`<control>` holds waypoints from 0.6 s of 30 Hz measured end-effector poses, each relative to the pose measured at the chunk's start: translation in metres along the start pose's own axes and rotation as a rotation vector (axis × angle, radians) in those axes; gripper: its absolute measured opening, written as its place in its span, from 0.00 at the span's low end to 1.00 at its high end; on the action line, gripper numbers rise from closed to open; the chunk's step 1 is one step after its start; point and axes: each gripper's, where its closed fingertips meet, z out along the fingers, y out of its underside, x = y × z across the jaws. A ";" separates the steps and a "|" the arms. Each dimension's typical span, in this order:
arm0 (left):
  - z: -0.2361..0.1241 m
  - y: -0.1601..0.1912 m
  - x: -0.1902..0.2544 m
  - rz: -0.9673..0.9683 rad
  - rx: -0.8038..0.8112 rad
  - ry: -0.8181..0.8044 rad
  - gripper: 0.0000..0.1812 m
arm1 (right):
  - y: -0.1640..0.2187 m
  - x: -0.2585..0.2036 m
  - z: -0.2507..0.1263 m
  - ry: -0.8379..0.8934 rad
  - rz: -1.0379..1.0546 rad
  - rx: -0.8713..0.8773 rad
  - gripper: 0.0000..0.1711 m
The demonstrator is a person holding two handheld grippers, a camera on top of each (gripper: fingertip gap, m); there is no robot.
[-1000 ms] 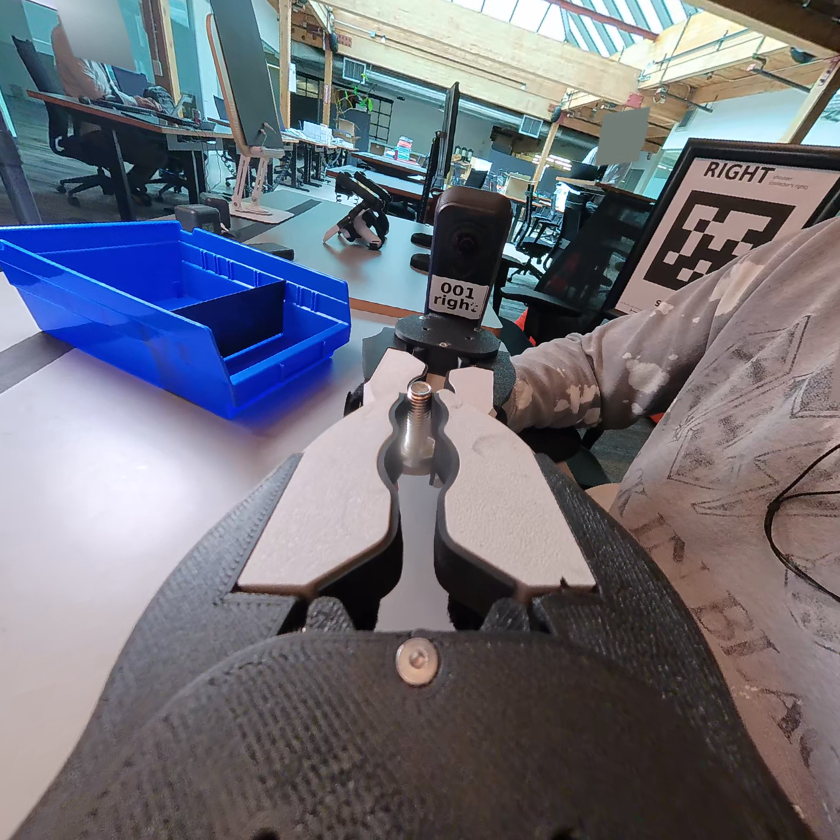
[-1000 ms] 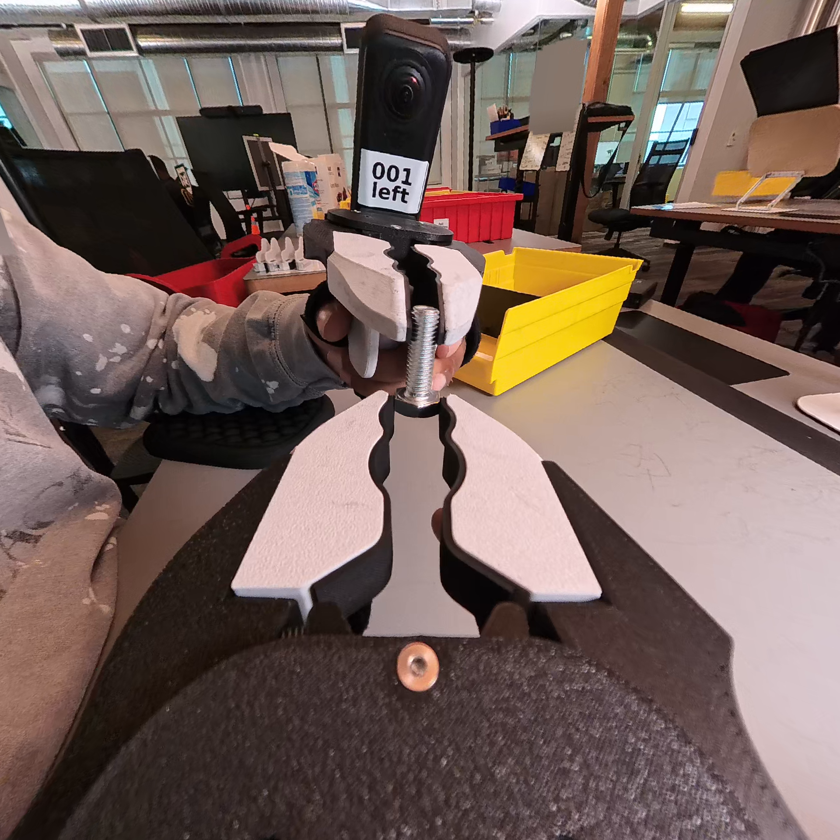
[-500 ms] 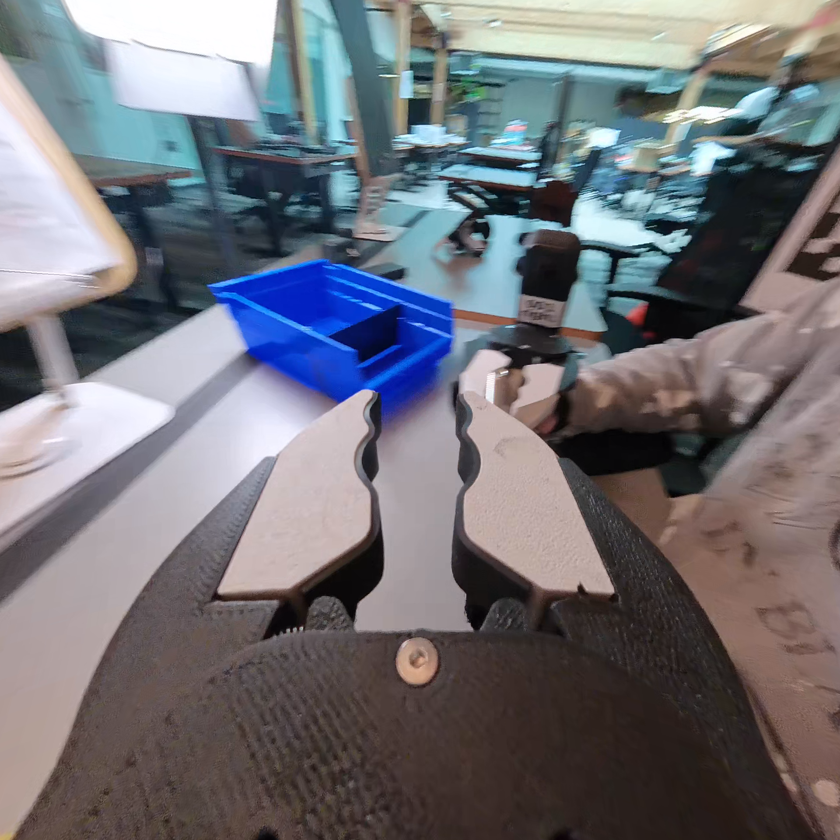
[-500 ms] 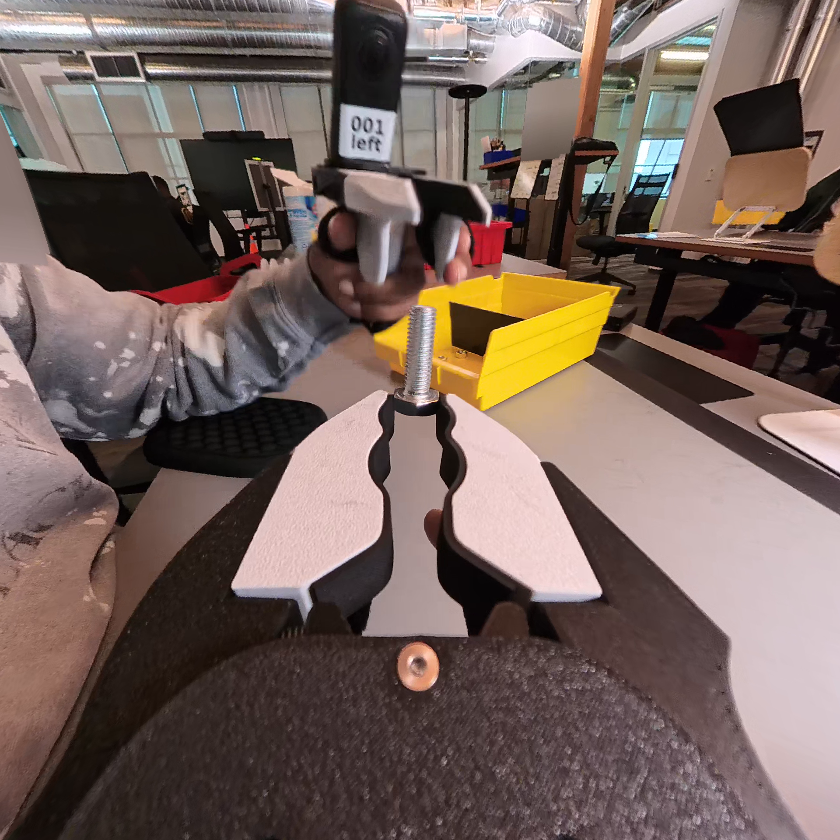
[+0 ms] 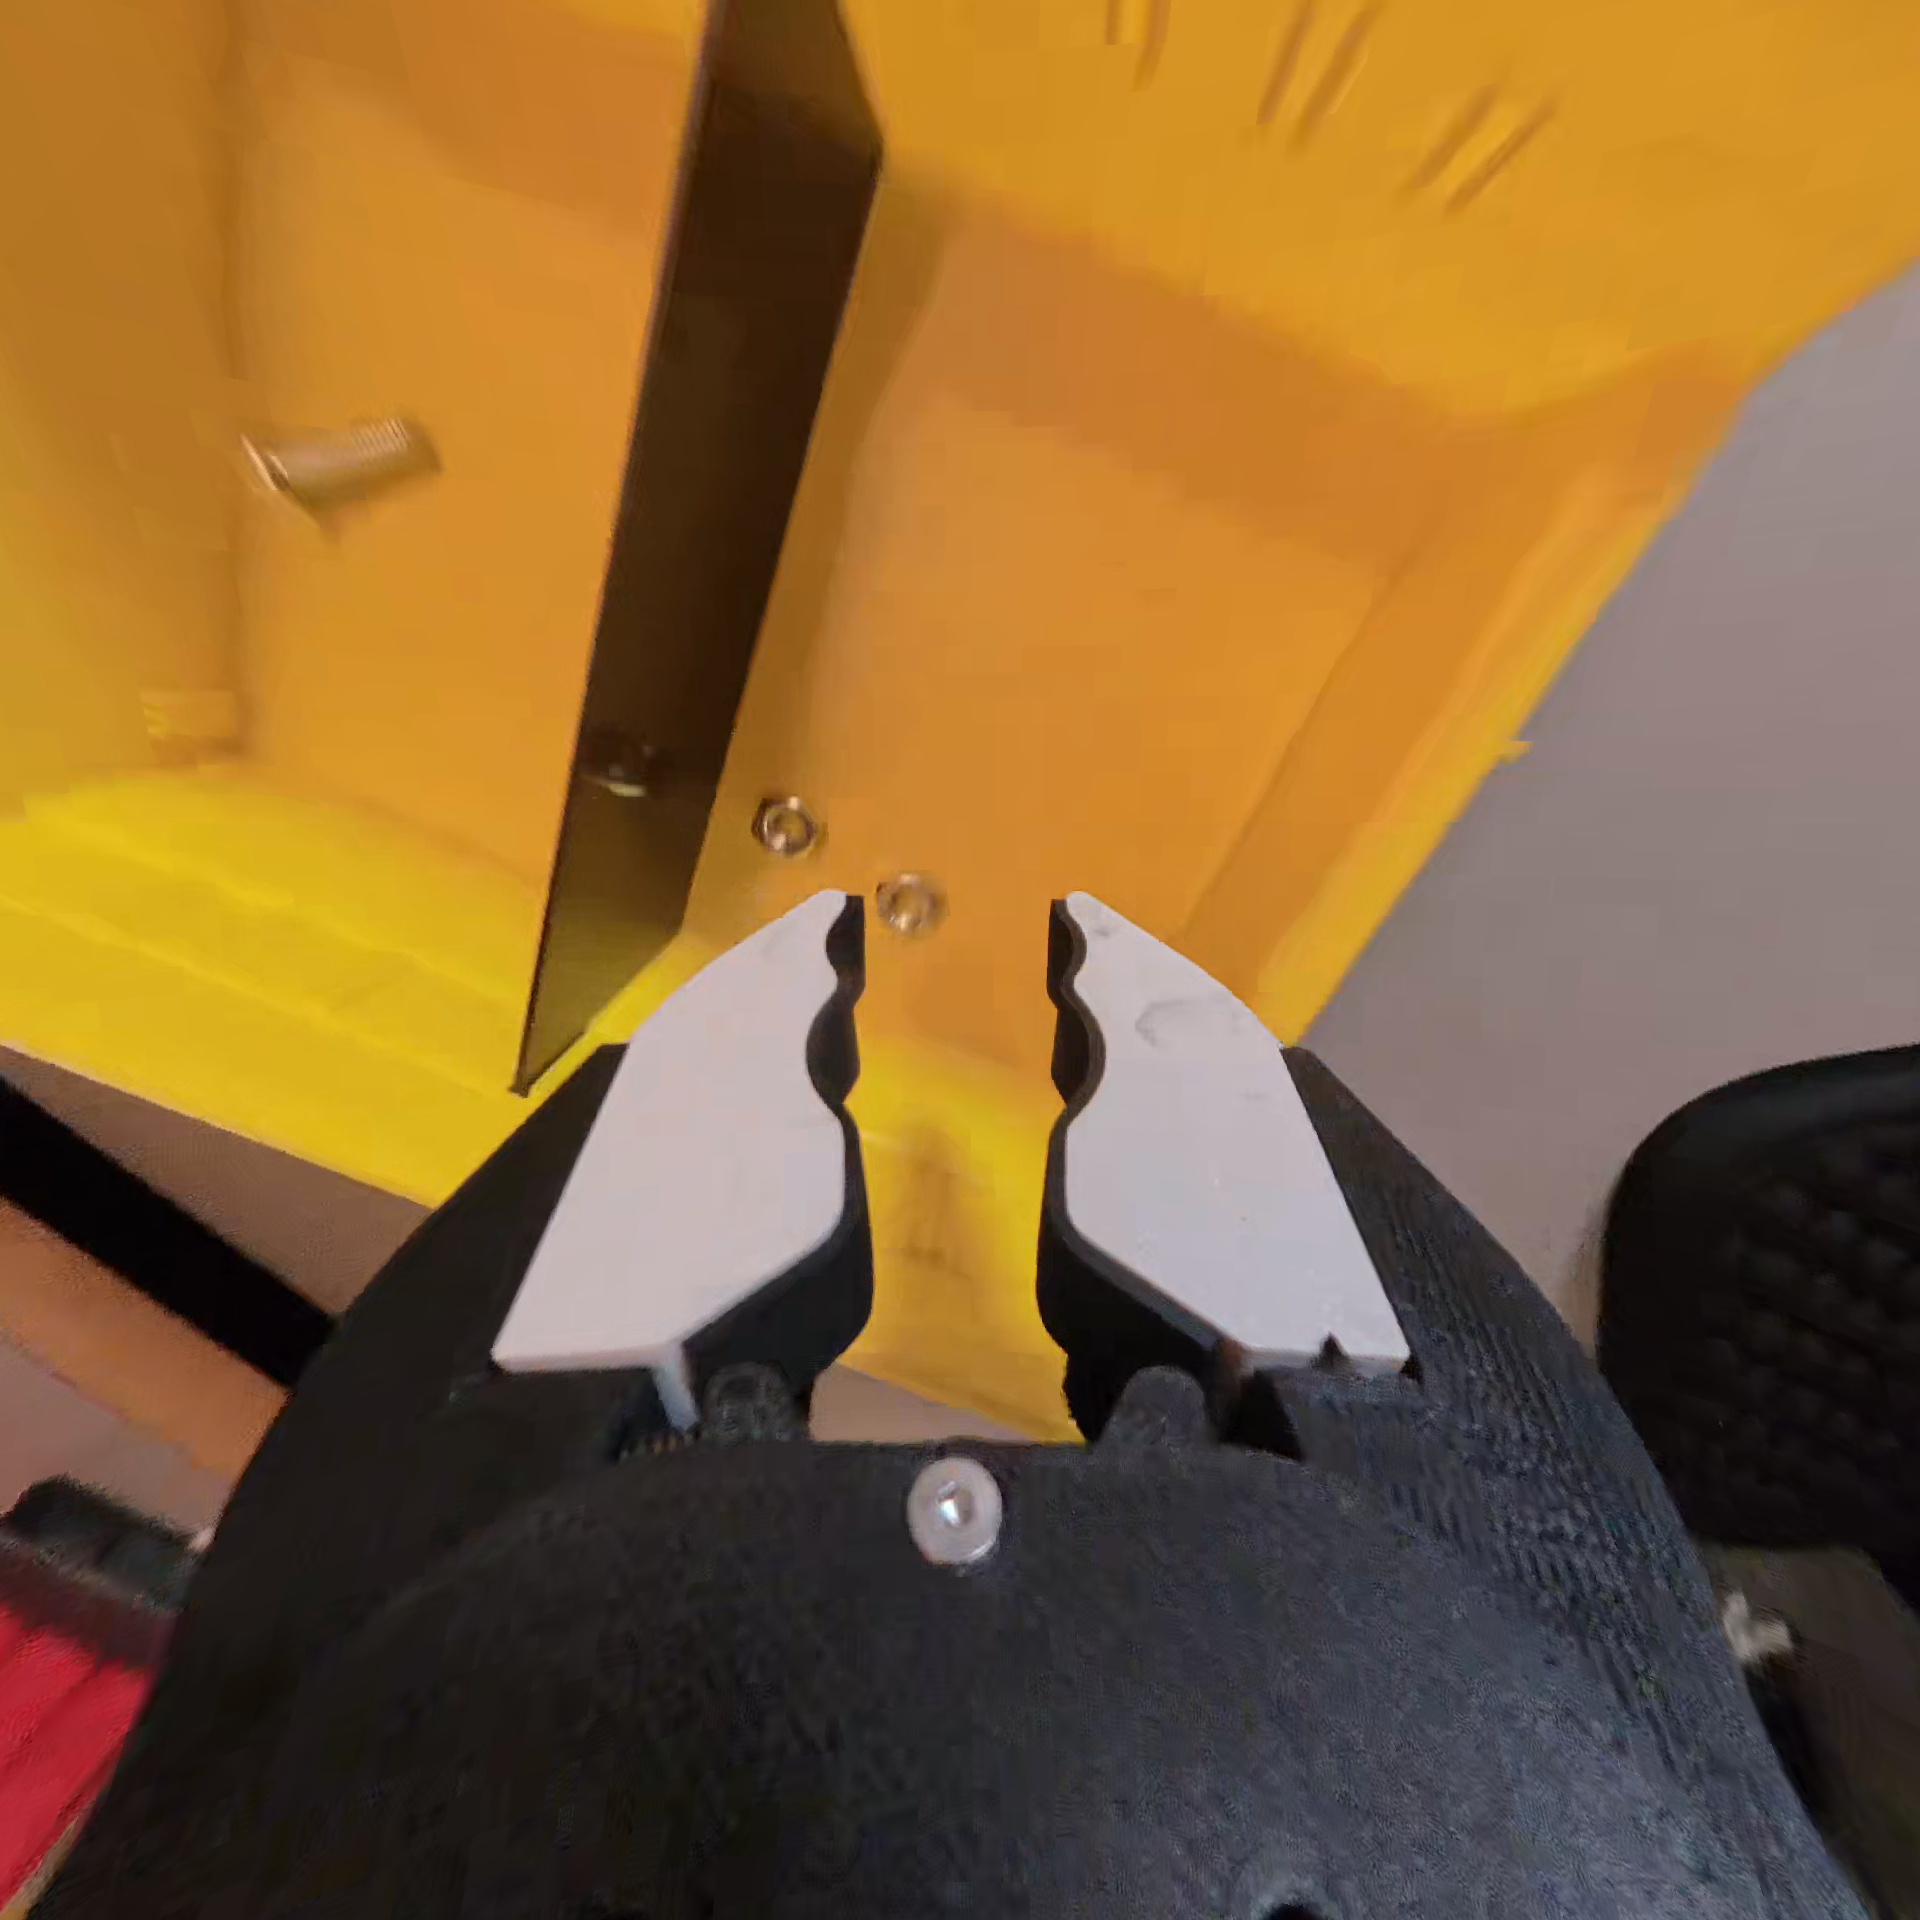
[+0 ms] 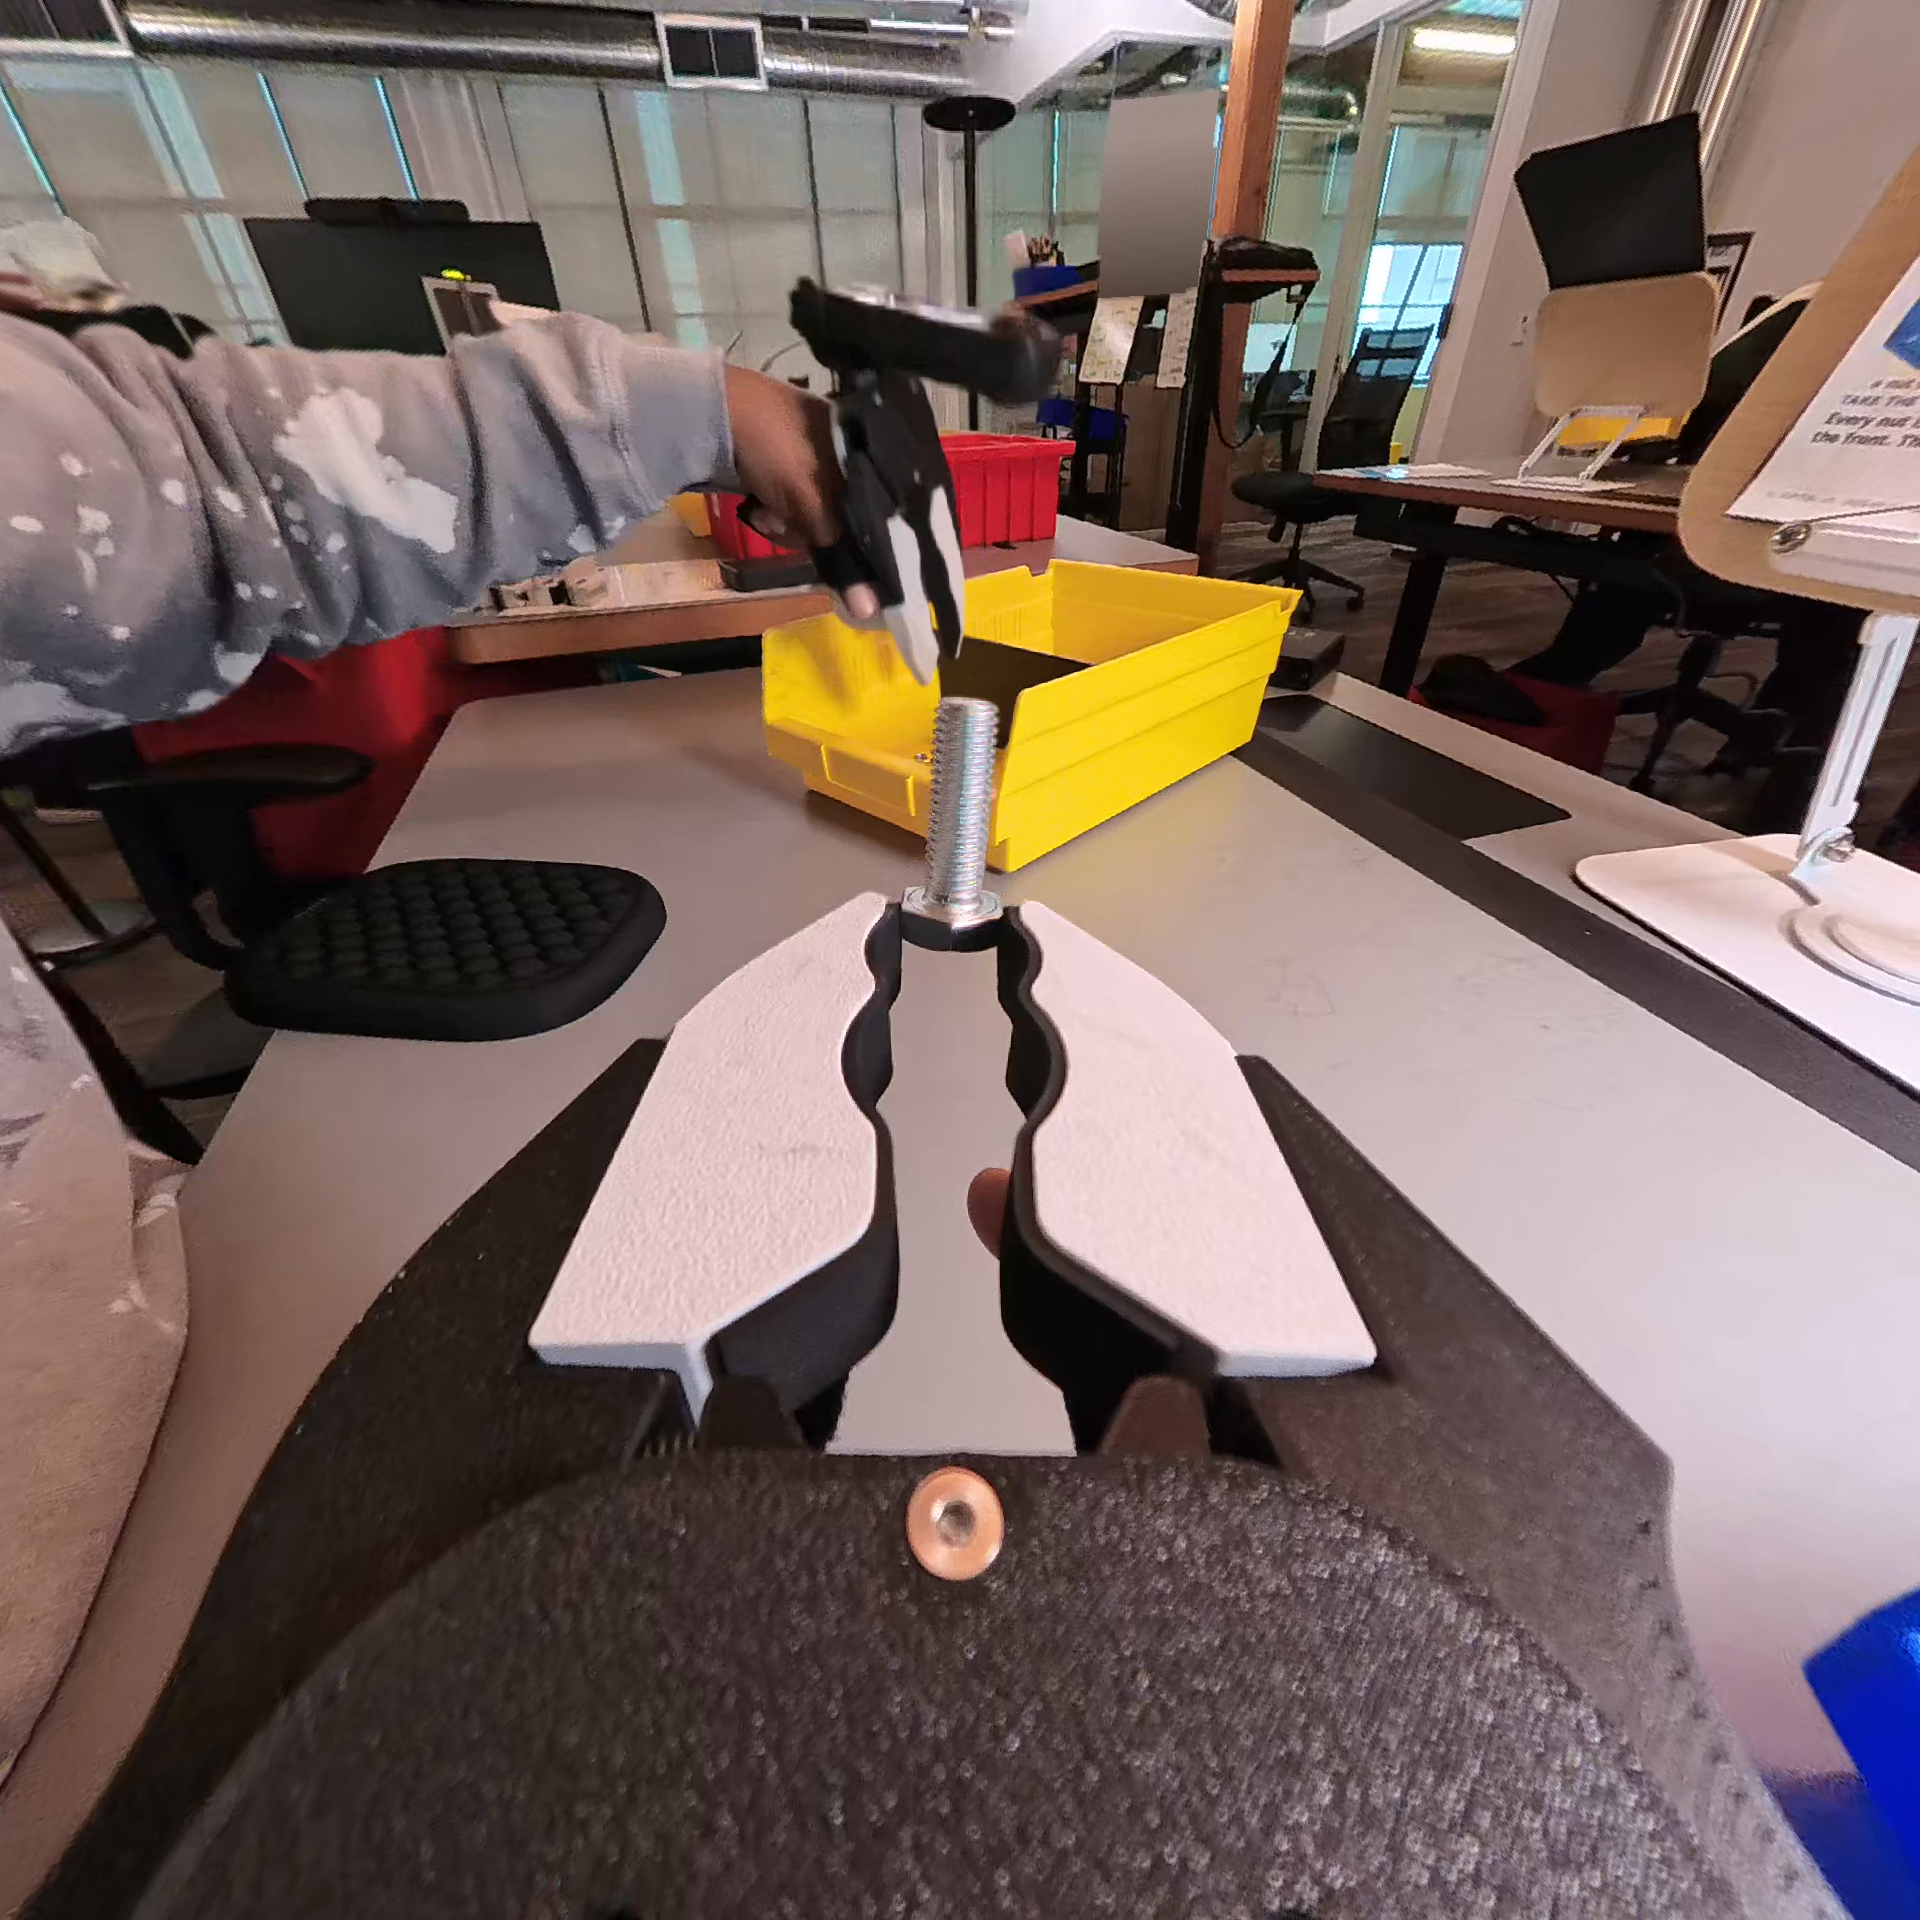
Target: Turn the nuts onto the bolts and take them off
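The left gripper has swung away from the bolt to hang open over the yellow bin, likely to grab a nut, while the right gripper pinches the bolt's head so it stands up.

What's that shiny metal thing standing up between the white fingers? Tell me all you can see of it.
It is a silvery steel bolt, threaded along its visible shaft, standing upright with its flat end on top. Its hexagonal head sits at the bottom, pinched between the tips of the right gripper, whose white fingers press it from both sides. No nut is on the thread. It is held above the grey table, and nothing else touches it.
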 end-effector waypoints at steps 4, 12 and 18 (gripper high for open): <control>0.034 0.031 -0.013 0.032 -0.262 -0.023 0.19 | 0.003 0.000 0.001 0.001 0.006 -0.013 0.10; 0.062 0.040 -0.015 0.090 -0.427 -0.007 0.13 | 0.001 0.002 -0.002 0.008 0.011 -0.007 0.10; 0.067 0.011 0.001 0.108 -0.305 0.040 0.10 | 0.002 0.003 -0.002 0.006 0.013 -0.007 0.10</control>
